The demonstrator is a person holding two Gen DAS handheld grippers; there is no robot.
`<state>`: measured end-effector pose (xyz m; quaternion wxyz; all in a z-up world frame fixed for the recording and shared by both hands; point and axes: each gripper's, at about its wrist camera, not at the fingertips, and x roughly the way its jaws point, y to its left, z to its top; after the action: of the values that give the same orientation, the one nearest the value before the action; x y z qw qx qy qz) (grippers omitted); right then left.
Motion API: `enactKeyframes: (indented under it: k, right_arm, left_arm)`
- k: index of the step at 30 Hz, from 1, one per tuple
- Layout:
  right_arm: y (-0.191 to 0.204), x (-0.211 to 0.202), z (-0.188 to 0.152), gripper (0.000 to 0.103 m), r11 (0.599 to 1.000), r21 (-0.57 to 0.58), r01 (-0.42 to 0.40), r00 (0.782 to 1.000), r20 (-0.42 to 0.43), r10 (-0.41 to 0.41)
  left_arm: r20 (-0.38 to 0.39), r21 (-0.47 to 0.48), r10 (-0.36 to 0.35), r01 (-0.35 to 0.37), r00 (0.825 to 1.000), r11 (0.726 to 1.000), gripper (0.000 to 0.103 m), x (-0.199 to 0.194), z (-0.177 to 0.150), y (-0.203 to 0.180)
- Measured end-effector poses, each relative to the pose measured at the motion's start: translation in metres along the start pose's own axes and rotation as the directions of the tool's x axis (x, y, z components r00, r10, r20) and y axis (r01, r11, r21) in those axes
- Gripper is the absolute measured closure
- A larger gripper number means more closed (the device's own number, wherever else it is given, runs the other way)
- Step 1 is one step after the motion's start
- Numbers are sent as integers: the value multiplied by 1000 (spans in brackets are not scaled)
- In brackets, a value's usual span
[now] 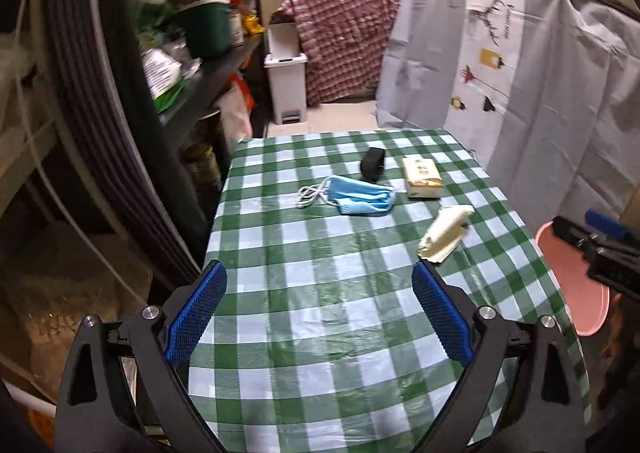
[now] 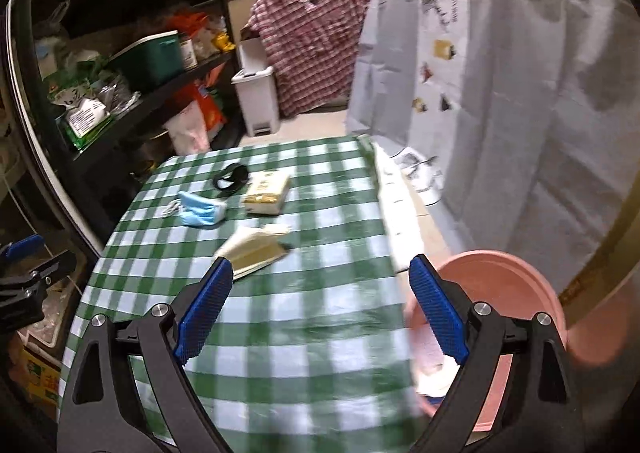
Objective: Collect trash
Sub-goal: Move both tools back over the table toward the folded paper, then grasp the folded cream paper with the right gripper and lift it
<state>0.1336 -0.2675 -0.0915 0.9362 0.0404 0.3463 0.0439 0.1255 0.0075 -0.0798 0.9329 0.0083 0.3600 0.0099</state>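
Green-and-white checked tablecloth point(image 1: 320, 293) fills the middle of the left wrist view. The left gripper point(image 1: 320, 313) is seen at the bottom of the frame with its blue pads spread wide apart, nothing between them. Above centre, four things lie on the cloth: a crumpled blue face mask point(image 1: 360, 199), a black strap point(image 1: 373, 164) just behind it, a yellowish tissue pack point(image 1: 423, 177) to the right, and a cream wrapper point(image 1: 444, 233) lower right. A pink basin point(image 1: 572, 285) is seen beyond the cloth's right edge. A white pedal bin point(image 1: 286, 87) stands on the floor in the upper middle.

In the right wrist view, the right gripper point(image 2: 320, 309) is shown at the bottom, released, its pads wide apart and empty. The face mask point(image 2: 202, 209), strap point(image 2: 232, 177), tissue pack point(image 2: 267, 193) and wrapper point(image 2: 256, 249) are grouped left of centre. The pink basin point(image 2: 520, 273) sits at lower right, partly behind the right pad, with white paper point(image 2: 430, 369) inside. The pedal bin point(image 2: 258, 97) appears upper left of centre.
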Motion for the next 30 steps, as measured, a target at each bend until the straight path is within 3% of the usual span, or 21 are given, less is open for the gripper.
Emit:
enactKeyframes:
  k: [3,10,24,27,30]
  right_arm:
    - [22,22,-2,15,999,12,-36,999,-28,37]
    - [76,73,-13,15,990,-136,-49,997,-62,41]
    - [91,153,-12,15,994,-112,-8,994,-108,-4]
    - [88,157,-12,20,995,-99,-17,992,-129,4]
    - [82,158,-11,32,998,-70,1,992,-128,-10]
  left_arm:
    - [-12,-34,2,-2,1000,999,12,10,-5,15]
    - [-24,-25,37,-38,999,999,12,24,-7,40]
    - [-88,-37,36,-39,995,999,12,42,-6,53]
    - [-102,-37,31,-35,994,999,12,45,-7,52]
    - [-109,-43,20,-25,994,999,12,46,-8,50]
